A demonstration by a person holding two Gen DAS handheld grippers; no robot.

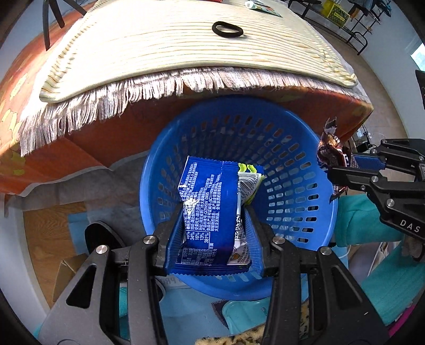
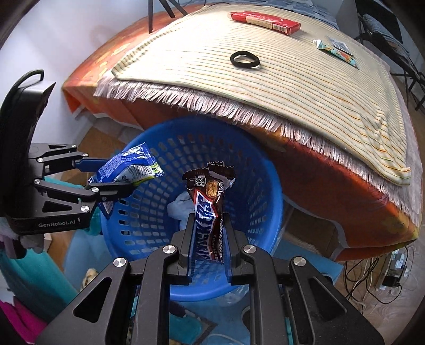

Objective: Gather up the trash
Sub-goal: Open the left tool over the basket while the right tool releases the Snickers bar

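Wrappers, both featherlight and crinkly: left tongs (image 1: 212, 228) clamped on blue snack packet (image 1: 209, 209), right tongs (image 2: 208, 238) pinching Snickers wrapper (image 2: 208, 209), over blue laundry basket (image 2: 268, 169). Probably slippery; best gripped mid-body.

Table (image 2: 332, 191) draped in an orange cloth (image 2: 318, 172). Over it lies a cream striped mat (image 2: 265, 79) with a pale fringe (image 2: 239, 111) overhanging the near edge. On the mat: a black hair tie (image 2: 244, 59), a red flat box (image 2: 265, 21), and a small printed tube (image 2: 335, 51) near the far side.
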